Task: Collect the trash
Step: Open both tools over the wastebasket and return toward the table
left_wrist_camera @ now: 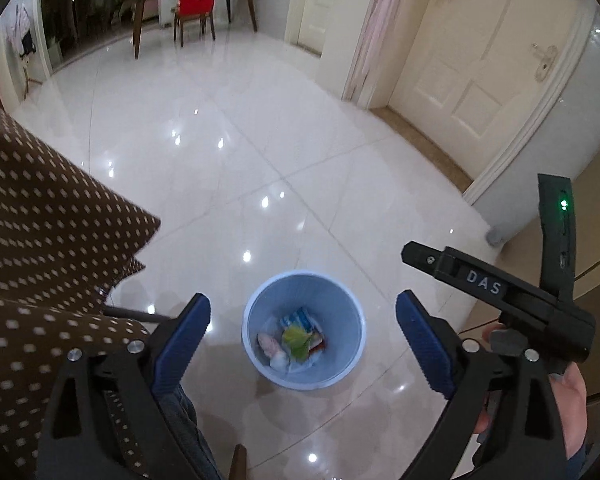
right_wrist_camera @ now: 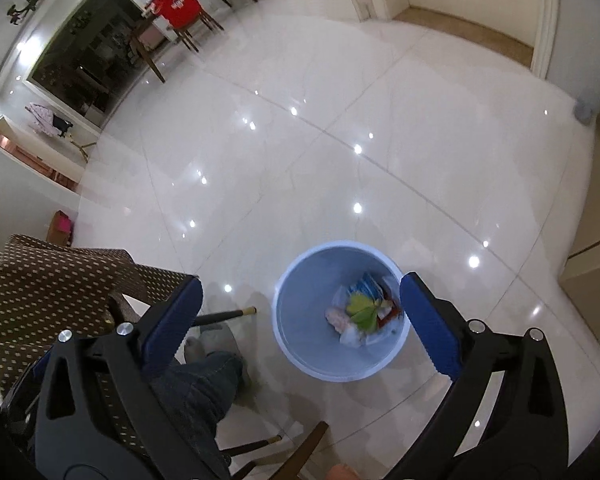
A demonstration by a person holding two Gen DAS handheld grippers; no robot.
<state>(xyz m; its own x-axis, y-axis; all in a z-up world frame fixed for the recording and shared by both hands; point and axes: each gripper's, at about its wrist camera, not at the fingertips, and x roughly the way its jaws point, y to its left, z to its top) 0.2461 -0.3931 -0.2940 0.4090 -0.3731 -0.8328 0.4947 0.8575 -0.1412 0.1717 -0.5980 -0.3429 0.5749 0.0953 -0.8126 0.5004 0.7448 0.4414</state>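
You have one blue bin (left_wrist_camera: pixel 304 330) on the tiled floor (left_wrist_camera: pixel 228 152), several scraps of trash (left_wrist_camera: pixel 294 338) inside it. Your left tool (left_wrist_camera: pixel 303 332) and right tool (right_wrist_camera: pixel 300 316) both gape wide, empty, above the bin.

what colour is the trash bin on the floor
Light blue. The trash bin shows best in the right wrist view, with its whole rim and the wrappers inside visible.

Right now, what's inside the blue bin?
The blue bin holds a green leaf-like scrap, blue-and-white wrapper, red packet, and pale crumpled scraps. Anything beneath that pile is hidden.
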